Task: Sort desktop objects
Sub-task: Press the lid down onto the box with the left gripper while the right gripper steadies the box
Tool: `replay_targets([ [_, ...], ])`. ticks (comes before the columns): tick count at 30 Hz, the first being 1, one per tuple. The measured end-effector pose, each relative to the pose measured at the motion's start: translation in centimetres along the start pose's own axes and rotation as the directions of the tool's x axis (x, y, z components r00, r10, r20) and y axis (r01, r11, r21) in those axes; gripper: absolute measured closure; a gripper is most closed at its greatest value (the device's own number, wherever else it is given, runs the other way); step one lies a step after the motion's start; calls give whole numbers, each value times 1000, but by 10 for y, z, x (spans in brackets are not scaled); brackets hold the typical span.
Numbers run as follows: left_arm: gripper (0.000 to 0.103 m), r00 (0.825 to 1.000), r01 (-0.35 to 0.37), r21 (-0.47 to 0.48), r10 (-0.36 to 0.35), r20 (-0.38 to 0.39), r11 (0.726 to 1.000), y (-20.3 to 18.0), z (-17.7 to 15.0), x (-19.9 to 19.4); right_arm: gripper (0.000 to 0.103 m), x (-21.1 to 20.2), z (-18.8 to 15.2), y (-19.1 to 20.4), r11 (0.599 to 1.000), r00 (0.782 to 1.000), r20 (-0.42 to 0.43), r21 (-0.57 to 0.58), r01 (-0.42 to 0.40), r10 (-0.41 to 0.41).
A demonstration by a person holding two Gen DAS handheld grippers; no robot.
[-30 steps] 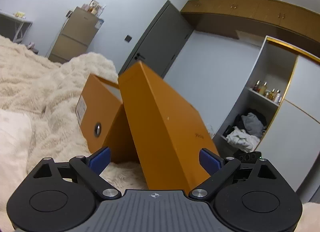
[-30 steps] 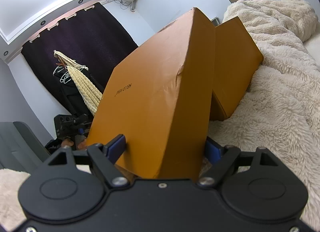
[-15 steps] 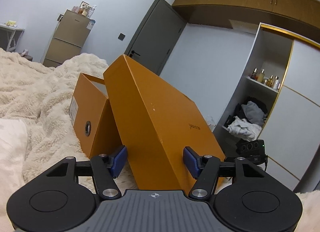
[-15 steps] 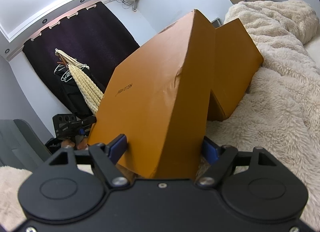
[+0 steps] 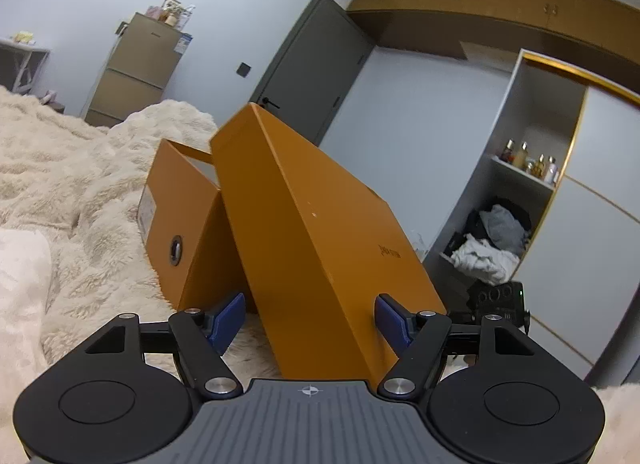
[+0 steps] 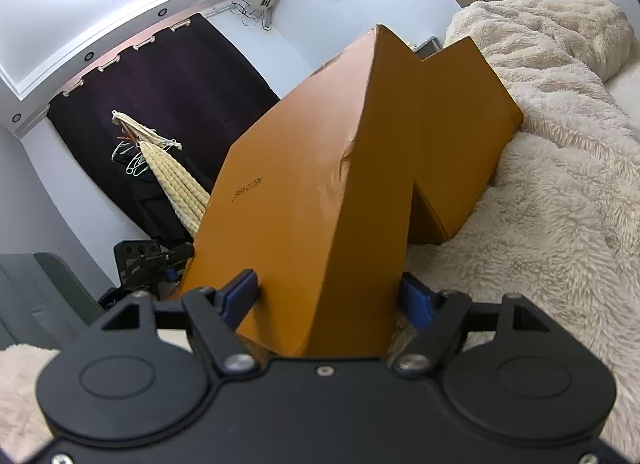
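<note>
An orange box lid point(image 5: 320, 232) leans tilted against an open orange shoe box point(image 5: 180, 220) on a fluffy cream blanket point(image 5: 72, 192). My left gripper point(image 5: 310, 318) is shut on the lid's near corner, blue pads on both sides. In the right wrist view the same lid point(image 6: 304, 204) stands in front of the box point(image 6: 460, 136). My right gripper point(image 6: 330, 298) is shut on the lid's other end, pads pressed against both faces.
A grey door point(image 5: 308, 72) and a tan cabinet point(image 5: 136, 68) stand at the back. An open wardrobe shelf point(image 5: 504, 236) holds clothes and bottles. A dark curtain point(image 6: 160, 104) and a black device point(image 6: 144, 264) are beyond the bed edge.
The left gripper's fingers closed from wide open onto the lid's corner. The lid rose and tilted slightly. The right gripper kept its hold.
</note>
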State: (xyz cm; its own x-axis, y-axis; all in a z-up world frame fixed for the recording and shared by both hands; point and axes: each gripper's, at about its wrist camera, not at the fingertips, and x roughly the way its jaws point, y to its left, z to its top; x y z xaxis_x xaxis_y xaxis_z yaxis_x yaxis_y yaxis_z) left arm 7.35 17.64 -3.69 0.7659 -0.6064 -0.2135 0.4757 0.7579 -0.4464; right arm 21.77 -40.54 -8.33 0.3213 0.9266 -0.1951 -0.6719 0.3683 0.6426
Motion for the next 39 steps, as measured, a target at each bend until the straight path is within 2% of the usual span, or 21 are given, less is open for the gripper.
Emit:
replay_targets([
  [4,47,1000,-3,18,3,17,1000,-2,1,-2,29,0,0,1,1000,1000,-2,-4,3,-3],
  [13,49,1000,-7,24,7,21,1000,-3,2,-2,30,0,0,2,1000,1000,-2,-5,3,-3],
  [18,49,1000,-11,23,10,21,1000,-3,2,-2,30,0,0,2,1000,1000,-3,-4,4,-4],
  [22,40,1000,-24,-6,24,16,1000,0,2,0,29,1,1,-1,1000,1000,-5,-4,7,-7],
  [39,40,1000,-20,1,20,7,1000,-4,0,0,29,-1,1,2,1000,1000,-6,-10,9,-9],
])
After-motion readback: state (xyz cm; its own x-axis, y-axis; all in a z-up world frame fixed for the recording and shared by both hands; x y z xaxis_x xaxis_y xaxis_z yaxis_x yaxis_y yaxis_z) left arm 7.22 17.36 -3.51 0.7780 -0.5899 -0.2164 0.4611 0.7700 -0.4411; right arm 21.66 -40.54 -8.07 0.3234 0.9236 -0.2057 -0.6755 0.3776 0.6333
